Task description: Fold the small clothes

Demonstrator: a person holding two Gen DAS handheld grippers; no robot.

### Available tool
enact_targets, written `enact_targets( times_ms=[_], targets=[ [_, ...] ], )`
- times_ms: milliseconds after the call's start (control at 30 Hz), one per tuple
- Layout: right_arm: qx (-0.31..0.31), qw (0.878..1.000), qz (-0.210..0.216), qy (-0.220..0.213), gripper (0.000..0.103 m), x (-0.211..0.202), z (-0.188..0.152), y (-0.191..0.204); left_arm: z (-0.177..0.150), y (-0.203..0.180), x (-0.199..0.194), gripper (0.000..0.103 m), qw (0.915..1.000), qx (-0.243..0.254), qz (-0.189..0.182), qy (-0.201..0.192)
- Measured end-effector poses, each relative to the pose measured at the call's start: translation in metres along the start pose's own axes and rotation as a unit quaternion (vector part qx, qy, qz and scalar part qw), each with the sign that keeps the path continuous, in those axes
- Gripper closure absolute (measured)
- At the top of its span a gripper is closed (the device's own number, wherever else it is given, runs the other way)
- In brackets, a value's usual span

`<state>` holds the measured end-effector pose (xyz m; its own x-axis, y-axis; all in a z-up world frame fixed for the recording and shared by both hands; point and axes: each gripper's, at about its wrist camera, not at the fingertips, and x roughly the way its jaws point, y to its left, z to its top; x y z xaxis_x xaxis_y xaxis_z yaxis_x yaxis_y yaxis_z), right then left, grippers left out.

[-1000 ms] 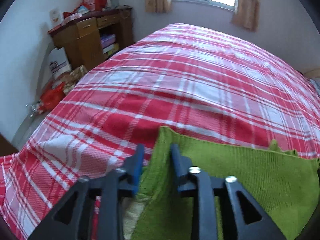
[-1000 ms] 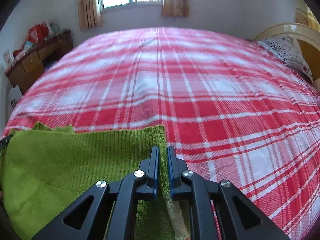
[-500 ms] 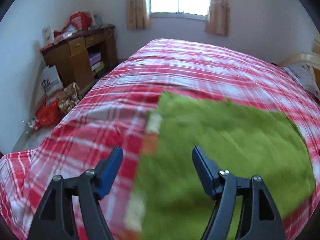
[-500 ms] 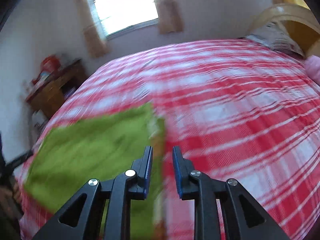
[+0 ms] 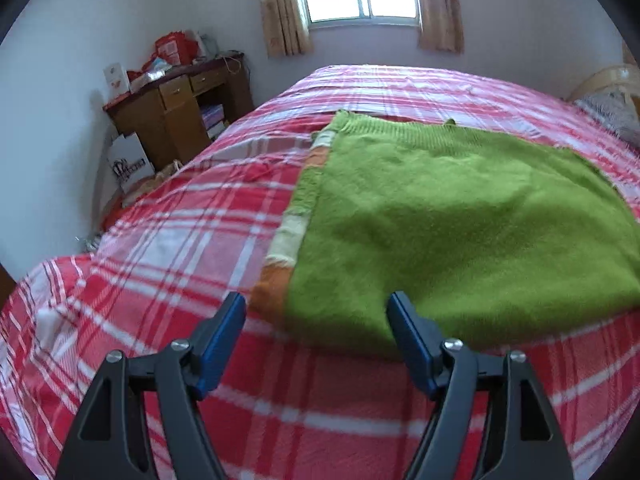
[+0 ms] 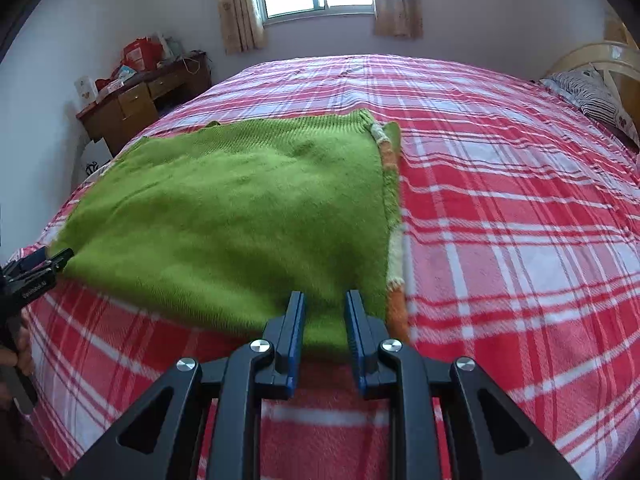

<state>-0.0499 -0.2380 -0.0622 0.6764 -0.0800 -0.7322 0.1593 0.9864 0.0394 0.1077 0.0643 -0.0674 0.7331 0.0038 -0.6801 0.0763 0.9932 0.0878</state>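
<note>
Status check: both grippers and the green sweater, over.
Left gripper jaws opening, nothing between them. Right gripper slightly open, clear of cloth. Green sweater lies folded flat on the plaid bedspread, striped sleeve edge showing. Nothing in the way.

Small white lettering stood on the left gripper [image 6: 40, 268] at the picture's edge, too blurred to read; the white bag's [image 5: 130, 162] dark print was likewise illegible.

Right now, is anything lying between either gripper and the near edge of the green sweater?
Nothing visible. Only bare plaid bedspread separates the opening left gripper from the green sweater, and the right gripper sits open at its near edge, with nothing on top.
</note>
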Motion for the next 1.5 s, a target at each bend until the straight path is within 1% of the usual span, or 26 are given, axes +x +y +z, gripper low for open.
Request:
enact_targets(
  times_ms=[67,133,200,300,333,400,433,467,533,600,633,667,733,800,867,1033,1067,1100,1133,1167,1200,1233,1267,1300,1367,1500],
  targets=[
    [-0.007,1.000,-0.002,0.005,0.082,-0.002,-0.003,0.000,-0.004,0.010,-0.005,0.017,0.9996,-0.020,-0.015,0.008],
    [-0.007,1.000,-0.004,0.019,0.082,-0.008,-0.005,0.000,-0.010,0.028,-0.012,0.016,0.9978,-0.054,-0.035,0.017],
    [0.000,1.000,-0.010,0.022,0.082,-0.017,-0.006,0.000,-0.015,0.042,-0.018,0.016,0.9965,-0.076,-0.032,0.011],
    [-0.018,1.000,-0.011,-0.016,0.082,-0.035,0.006,0.018,-0.015,0.059,-0.020,0.016,0.9937,-0.110,-0.020,-0.005],
    [-0.023,0.999,-0.002,-0.027,0.082,-0.038,0.012,0.026,-0.013,0.060,-0.018,0.016,0.9917,-0.125,-0.031,-0.004],
    [-0.029,0.998,0.033,-0.046,0.082,-0.037,0.030,0.051,-0.011,0.057,-0.014,0.016,0.9878,-0.146,-0.053,0.006],
    [-0.032,0.997,0.048,-0.053,0.082,-0.033,0.039,0.064,-0.013,0.051,-0.014,0.016,0.9852,-0.156,-0.071,0.010],
    [-0.037,0.995,0.062,-0.062,0.082,-0.027,0.051,0.080,-0.015,0.046,-0.014,0.016,0.9841,-0.160,-0.077,0.011],
    [-0.038,0.993,0.082,-0.074,0.082,-0.013,0.069,0.101,-0.021,0.035,-0.013,0.016,0.9816,-0.174,-0.077,0.013],
    [-0.024,0.992,0.106,-0.069,0.082,0.013,0.089,0.120,-0.026,0.030,-0.006,0.015,0.9740,-0.201,-0.101,0.027],
    [-0.020,0.992,0.111,-0.065,0.082,0.023,0.094,0.124,-0.028,0.025,-0.003,0.013,0.9723,-0.208,-0.103,0.023],
    [-0.017,0.992,0.115,-0.057,0.082,0.037,0.097,0.131,-0.026,0.022,-0.004,0.010,0.9742,-0.203,-0.098,0.010],
    [-0.014,0.992,0.119,-0.032,0.082,0.063,0.098,0.139,-0.017,0.017,0.003,0.010,0.9742,-0.197,-0.109,0.004],
    [-0.010,0.991,0.134,0.018,0.082,0.094,0.086,0.143,-0.008,0.019,0.012,0.009,0.9670,-0.220,-0.129,-0.002],
    [-0.009,0.990,0.140,-0.001,0.081,0.092,0.079,0.140,0.004,0.020,0.025,0.009,0.9584,-0.246,-0.145,-0.009],
    [0.001,0.989,0.151,-0.002,0.081,0.094,0.077,0.136,0.020,0.016,0.042,0.012,0.9468,-0.286,-0.144,-0.033],
    [0.002,0.988,0.152,-0.003,0.081,0.094,0.076,0.134,0.022,0.016,0.044,0.015,0.9441,-0.293,-0.147,-0.035],
    [0.003,0.988,0.153,-0.003,0.081,0.094,0.077,0.134,0.024,0.017,0.045,0.022,0.9415,-0.300,-0.148,-0.037],
    [0.004,0.988,0.155,-0.004,0.081,0.095,0.077,0.134,0.028,0.016,0.048,0.025,0.9406,-0.305,-0.145,-0.035],
    [0.005,0.988,0.156,-0.004,0.081,0.095,0.077,0.134,0.030,0.016,0.051,0.032,0.9414,-0.306,-0.138,-0.032],
    [0.005,0.988,0.156,-0.004,0.081,0.094,0.078,0.132,0.032,0.015,0.052,0.044,0.9422,-0.306,-0.134,-0.030],
    [0.006,0.988,0.157,-0.005,0.081,0.094,0.077,0.131,0.034,0.015,0.054,0.052,0.9430,-0.304,-0.134,-0.025],
    [0.007,0.987,0.158,-0.005,0.081,0.092,0.076,0.132,0.035,0.015,0.055,0.064,0.9440,-0.302,-0.130,-0.023],
    [0.008,0.987,0.160,-0.006,0.081,0.092,0.076,0.131,0.035,0.014,0.053,0.069,0.9460,-0.298,-0.125,-0.025],
    [0.013,0.986,0.165,-0.006,0.081,0.092,0.076,0.130,0.038,0.012,0.050,0.078,0.9511,-0.282,-0.122,-0.029],
    [0.040,0.981,0.191,-0.003,0.081,0.092,0.078,0.119,0.054,-0.004,0.036,0.081,0.9670,-0.229,-0.100,-0.048]
  ],
)
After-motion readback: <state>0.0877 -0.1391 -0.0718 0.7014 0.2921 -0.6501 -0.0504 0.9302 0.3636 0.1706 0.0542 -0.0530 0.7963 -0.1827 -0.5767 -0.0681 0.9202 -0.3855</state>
